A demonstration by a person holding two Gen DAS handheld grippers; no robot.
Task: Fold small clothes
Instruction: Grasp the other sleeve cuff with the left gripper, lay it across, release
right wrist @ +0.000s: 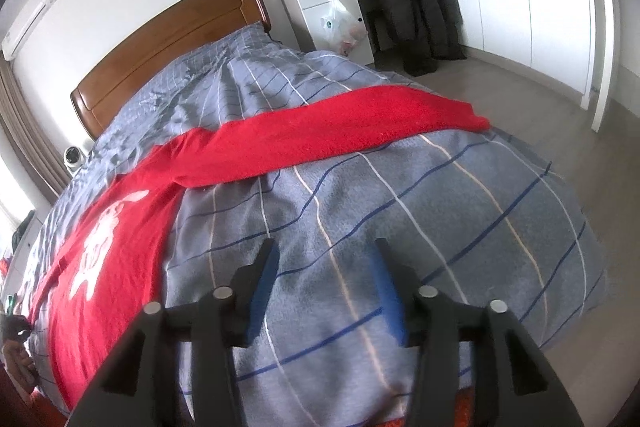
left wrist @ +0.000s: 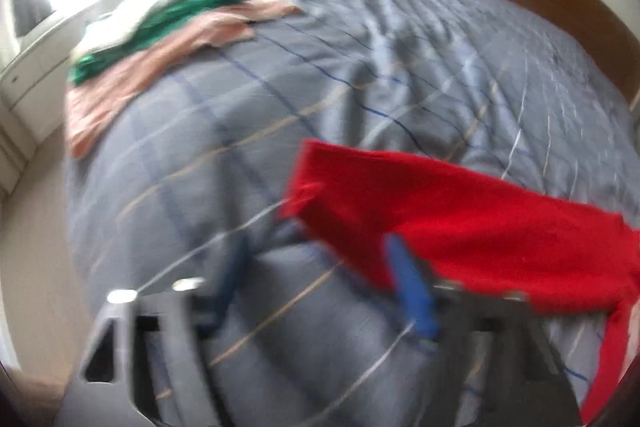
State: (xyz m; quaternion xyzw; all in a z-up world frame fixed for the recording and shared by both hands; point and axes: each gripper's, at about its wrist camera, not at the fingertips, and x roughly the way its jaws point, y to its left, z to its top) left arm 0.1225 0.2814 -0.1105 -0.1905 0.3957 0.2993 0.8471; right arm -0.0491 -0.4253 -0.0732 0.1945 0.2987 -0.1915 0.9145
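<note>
A red top [right wrist: 280, 143] lies spread on the grey checked bedspread [right wrist: 400, 227]. Its body, with a white print [right wrist: 100, 247], is at the left, and one long sleeve reaches right toward the bed's edge. In the blurred left wrist view the other red sleeve [left wrist: 460, 227] stretches across the bedspread [left wrist: 280, 107]. My left gripper [left wrist: 320, 263] is open just short of that sleeve's end, its right finger [left wrist: 412, 291] in front of the red cloth. My right gripper [right wrist: 324, 259] is open above bare bedspread, to the right of the red body, with nothing between its fingers.
A loose heap of green, pink and white clothes [left wrist: 160, 27] sits at the bed's far left edge. The wooden headboard [right wrist: 168, 51] closes the far end. A dark coat [right wrist: 416, 15] and a plastic bag [right wrist: 340, 23] hang by the white desk. Floor lies beyond the bed's right edge.
</note>
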